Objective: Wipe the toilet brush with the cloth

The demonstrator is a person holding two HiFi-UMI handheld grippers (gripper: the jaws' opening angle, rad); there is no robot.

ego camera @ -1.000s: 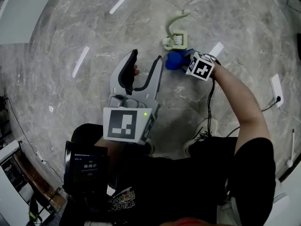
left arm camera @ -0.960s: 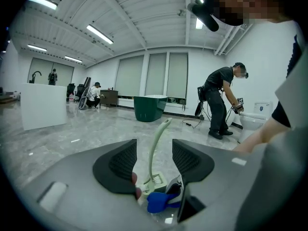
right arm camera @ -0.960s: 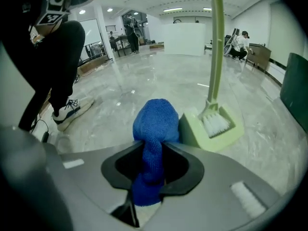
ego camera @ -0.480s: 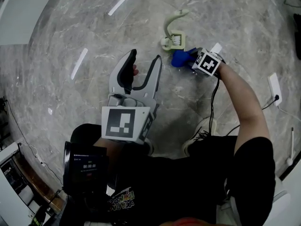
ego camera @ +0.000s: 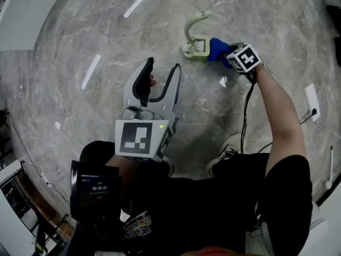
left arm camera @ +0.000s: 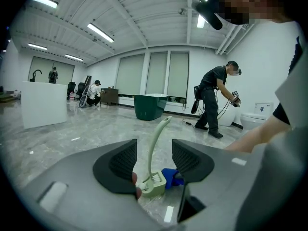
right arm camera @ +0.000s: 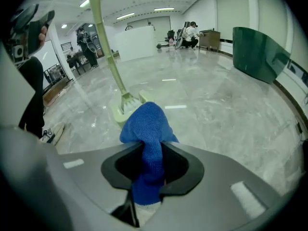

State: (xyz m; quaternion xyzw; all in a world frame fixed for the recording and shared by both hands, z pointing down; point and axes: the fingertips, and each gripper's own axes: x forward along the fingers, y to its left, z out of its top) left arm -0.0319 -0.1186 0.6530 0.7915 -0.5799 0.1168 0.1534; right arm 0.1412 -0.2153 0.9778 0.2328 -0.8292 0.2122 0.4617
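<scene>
Right gripper [ego camera: 222, 51] [right arm camera: 153, 160]: jaws clamped on a blue cloth [ego camera: 214, 46] [right arm camera: 147, 126]. A bunched fold of the cloth stands out past the jaw tips and its tail hangs back between them. The gripper is tilted steeply down at the toilet brush [ego camera: 196, 46] [right arm camera: 120, 105].

Blue cloth: its free end lies against the side of the brush head, the side nearer the right gripper. From the left gripper view it [left arm camera: 172, 176] shows just beside the head, touching it.

Toilet brush [left arm camera: 154, 174]: pale green, head down on the grey marble floor [ego camera: 80, 47], with the curved handle rising upright from it.

Left gripper [ego camera: 162, 71] [left arm camera: 155, 153]: jaws apart, with nothing pressed between the pads. It is held well back from the brush and aimed towards it, so the brush shows through the gap.

Black cable [ego camera: 246, 116]: runs along the right forearm, on the near side of the brush.

Beyond the brush, seen from the left gripper view:
- a dark green tub [left arm camera: 149, 107];
- a standing person [left arm camera: 211, 100], bent forward;
- a white toilet [left arm camera: 252, 121] at the far wall.
</scene>
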